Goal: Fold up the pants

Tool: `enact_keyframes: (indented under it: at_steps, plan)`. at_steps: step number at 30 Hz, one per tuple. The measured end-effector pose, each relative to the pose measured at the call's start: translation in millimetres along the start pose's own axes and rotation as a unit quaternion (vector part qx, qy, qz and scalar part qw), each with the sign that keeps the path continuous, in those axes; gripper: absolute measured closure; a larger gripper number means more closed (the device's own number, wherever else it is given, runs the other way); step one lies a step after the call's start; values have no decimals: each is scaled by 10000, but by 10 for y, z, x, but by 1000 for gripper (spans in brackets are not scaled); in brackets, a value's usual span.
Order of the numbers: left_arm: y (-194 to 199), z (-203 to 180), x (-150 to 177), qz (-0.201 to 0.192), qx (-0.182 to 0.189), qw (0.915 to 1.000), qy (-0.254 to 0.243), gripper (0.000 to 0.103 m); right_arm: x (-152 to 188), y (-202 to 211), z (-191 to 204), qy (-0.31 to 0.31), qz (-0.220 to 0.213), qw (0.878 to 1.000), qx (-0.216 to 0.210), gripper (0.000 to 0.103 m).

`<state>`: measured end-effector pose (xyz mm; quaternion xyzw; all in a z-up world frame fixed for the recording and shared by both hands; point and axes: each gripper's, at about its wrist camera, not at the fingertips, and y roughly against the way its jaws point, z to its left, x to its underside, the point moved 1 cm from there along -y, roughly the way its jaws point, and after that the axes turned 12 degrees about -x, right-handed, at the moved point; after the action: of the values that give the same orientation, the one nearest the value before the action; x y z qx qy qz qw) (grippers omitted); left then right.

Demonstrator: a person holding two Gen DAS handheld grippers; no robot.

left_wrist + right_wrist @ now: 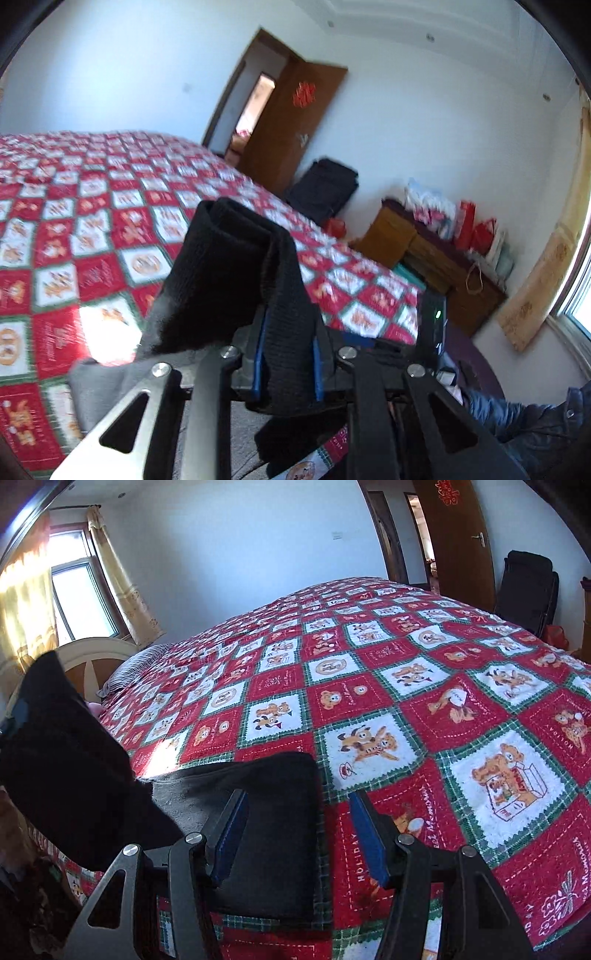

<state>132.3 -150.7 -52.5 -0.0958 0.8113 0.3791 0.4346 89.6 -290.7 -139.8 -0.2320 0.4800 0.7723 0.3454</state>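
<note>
My left gripper (286,354) pinches the black pants (229,273) up, while my right gripper (299,834) gapes empty, maybe just above them.

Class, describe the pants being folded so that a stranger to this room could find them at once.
Start at the bed's red-and-white checked quilt. On its near edge lie the pants, one end lifted by the left gripper, beside the right gripper. They are the only plain black fabric on the patterned quilt.

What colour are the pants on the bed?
Black. The pants show best in the right wrist view, lying on the red patchwork bedspread.
</note>
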Motion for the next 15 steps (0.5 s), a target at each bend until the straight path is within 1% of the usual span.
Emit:
enact_keyframes:
  at_steps: [2,3,6,9,11,13,14,15]
  plan:
    - [-197,-103,60,248,-78,9995,-186,83,-11,-12,-55,-91,-10,10000,-22,44]
    - [-352,-155,129,428,-100,9986,-303,83,-18,-15,-90,-163,-27,9999,-23,44]
    - [-633,-273,266,768,-247,9953,-542,83,-33,-15,-219,-458,-66,9989,-67,44]
    - [-812,-357,380,961,-396,9921,-700,81,-38,-16,-349,-766,-116,9970,-91,44]
    - [-848,-376,417,1007,-386,9916,-710,79,-41,-8,-400,-854,-163,9962,-81,44]
    - [-814,-432,460,1006,-283,9920,-703,70,-42,7,-438,-961,-199,9951,-130,44]
    - [-793,-462,461,961,-235,9923,-742,67,-44,9,-448,-994,-205,9947,-155,44]
    - [-700,-509,473,898,-181,9925,-805,60,-48,15,-454,-1024,-221,9943,-200,44]
